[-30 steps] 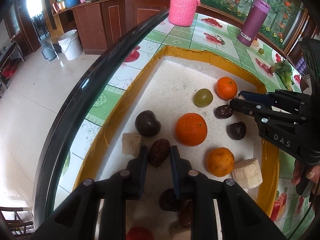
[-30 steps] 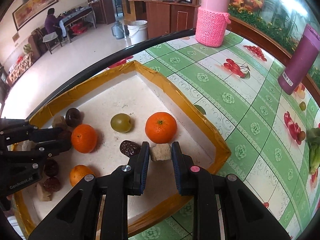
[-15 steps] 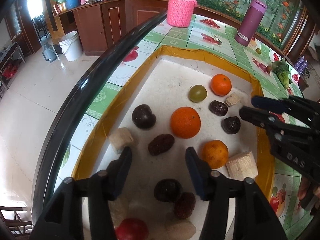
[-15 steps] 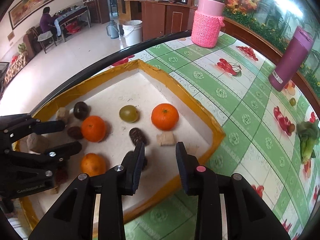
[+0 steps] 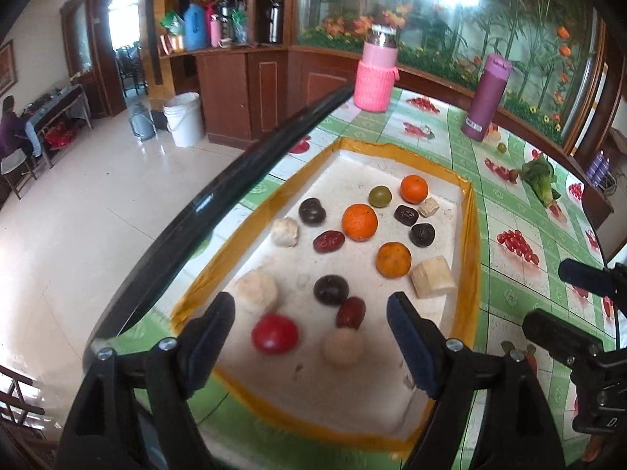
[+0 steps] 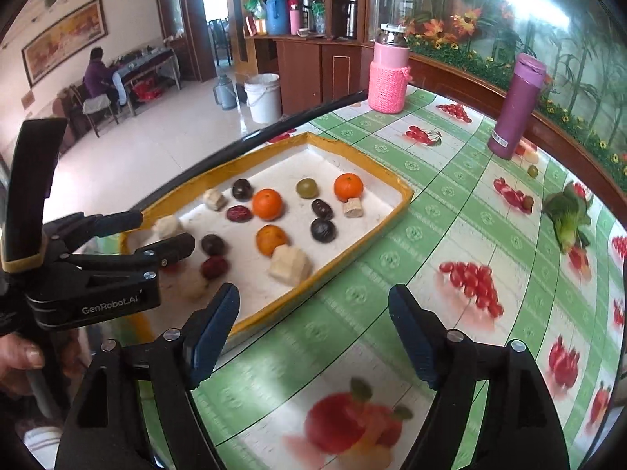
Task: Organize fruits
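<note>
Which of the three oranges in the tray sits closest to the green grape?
The far orange, nearest the tray's back corner; the green grape lies right beside it. The other two oranges lie farther forward.

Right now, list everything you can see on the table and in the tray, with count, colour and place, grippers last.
tray: one, white with yellow taped rim, on the table
oranges: three, orange, middle to far part of the tray
green grape: one, beside the far orange
tomato: one, red, near end of the tray
dark fruits: six or so, dark brown to reddish, scattered in the tray
pale chunks: several, cream, scattered in the tray
knit-sleeved bottle: one, pink, far table edge
flask: one, purple, far side
leafy vegetable: one, green, on the tablecloth
left gripper: open, empty, over the tray's near end
right gripper: open, empty, over the tablecloth
</note>
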`<act>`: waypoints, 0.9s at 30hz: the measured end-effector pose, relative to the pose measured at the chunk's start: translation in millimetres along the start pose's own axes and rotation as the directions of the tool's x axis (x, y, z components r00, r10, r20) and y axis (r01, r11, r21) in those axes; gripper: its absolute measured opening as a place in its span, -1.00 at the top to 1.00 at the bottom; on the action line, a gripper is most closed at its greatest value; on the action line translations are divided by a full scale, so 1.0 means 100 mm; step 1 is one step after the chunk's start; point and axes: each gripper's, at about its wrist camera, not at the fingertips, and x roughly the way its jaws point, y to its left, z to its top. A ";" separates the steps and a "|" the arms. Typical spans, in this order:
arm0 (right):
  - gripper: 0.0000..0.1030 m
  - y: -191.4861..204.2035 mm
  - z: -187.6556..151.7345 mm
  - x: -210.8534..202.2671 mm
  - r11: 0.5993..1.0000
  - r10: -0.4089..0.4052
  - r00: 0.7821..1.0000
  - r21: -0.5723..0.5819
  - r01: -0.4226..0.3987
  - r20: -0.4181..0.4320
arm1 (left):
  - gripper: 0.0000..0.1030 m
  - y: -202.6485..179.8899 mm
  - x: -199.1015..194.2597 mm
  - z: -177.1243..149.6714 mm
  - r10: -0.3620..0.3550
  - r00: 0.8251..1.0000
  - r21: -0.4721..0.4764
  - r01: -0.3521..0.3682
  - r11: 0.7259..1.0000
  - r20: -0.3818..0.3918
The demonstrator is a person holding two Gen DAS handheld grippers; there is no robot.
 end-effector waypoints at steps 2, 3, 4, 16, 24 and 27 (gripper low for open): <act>-0.61 0.07 -0.08 -0.07 1.000 -0.028 1.000 0.013 0.027 0.003 | -0.65 0.05 -0.12 -0.09 -0.023 0.999 0.004 0.023 1.000 0.039; -0.63 0.11 -0.14 -0.11 0.999 -0.042 0.999 0.024 0.041 0.014 | -0.68 0.08 -0.18 -0.12 -0.032 0.998 0.004 0.032 0.999 0.057; -0.67 0.15 -0.19 -0.15 0.998 -0.054 0.998 0.035 0.053 0.024 | -0.70 0.11 -0.22 -0.15 -0.044 0.996 0.002 0.044 0.999 0.074; -0.85 0.48 -0.55 -0.11 0.974 -0.171 0.985 0.159 0.164 0.030 | -0.76 0.50 -0.27 -0.37 -0.036 0.998 -0.001 0.036 0.999 0.044; -0.85 0.56 -0.64 -0.12 0.964 -0.206 0.978 0.176 0.199 0.019 | -0.81 0.60 -0.33 -0.43 -0.023 0.997 0.022 0.021 1.000 0.080; -0.85 0.58 -0.66 -0.13 0.963 -0.208 0.978 0.179 0.202 0.018 | -0.99 0.57 -0.35 -0.43 -0.003 0.998 0.057 -0.001 0.998 0.068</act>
